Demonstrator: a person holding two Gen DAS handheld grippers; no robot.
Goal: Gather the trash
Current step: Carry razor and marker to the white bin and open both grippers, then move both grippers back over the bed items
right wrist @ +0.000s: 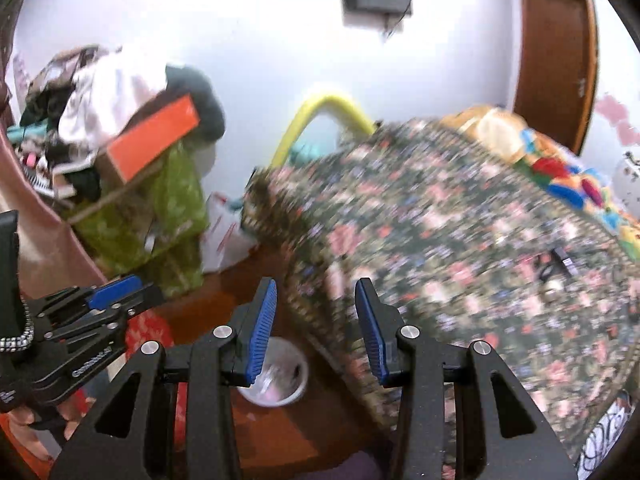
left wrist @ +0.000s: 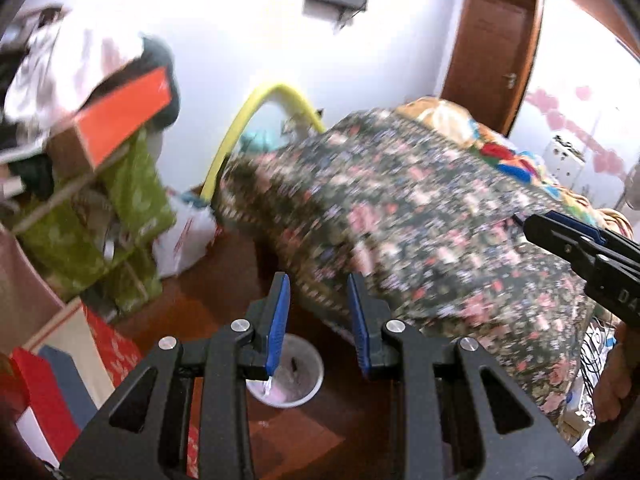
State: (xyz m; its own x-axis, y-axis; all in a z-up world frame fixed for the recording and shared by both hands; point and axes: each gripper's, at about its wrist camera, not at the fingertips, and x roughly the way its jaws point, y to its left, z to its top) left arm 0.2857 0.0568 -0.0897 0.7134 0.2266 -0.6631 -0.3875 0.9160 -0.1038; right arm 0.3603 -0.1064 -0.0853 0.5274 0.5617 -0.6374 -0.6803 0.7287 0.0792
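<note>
A small white bin (left wrist: pixel 286 376) with a pale liner stands on the brown floor beside the bed; it also shows in the right wrist view (right wrist: pixel 276 376). My left gripper (left wrist: pixel 318 284) is open and empty, held above the bin. My right gripper (right wrist: pixel 316 286) is open and empty, above the bin too. Each gripper shows in the other's view: the right one at the right edge (left wrist: pixel 560 232), the left one at the left (right wrist: pixel 104 300). Both views are blurred by motion.
A bed with a dark floral cover (left wrist: pixel 440 220) fills the right. A cluttered green shelf (left wrist: pixel 120 208) with an orange box (left wrist: pixel 124 116) stands at left. A white plastic bag (left wrist: pixel 184 240) lies by the wall. A brown door (left wrist: pixel 488 40) is behind.
</note>
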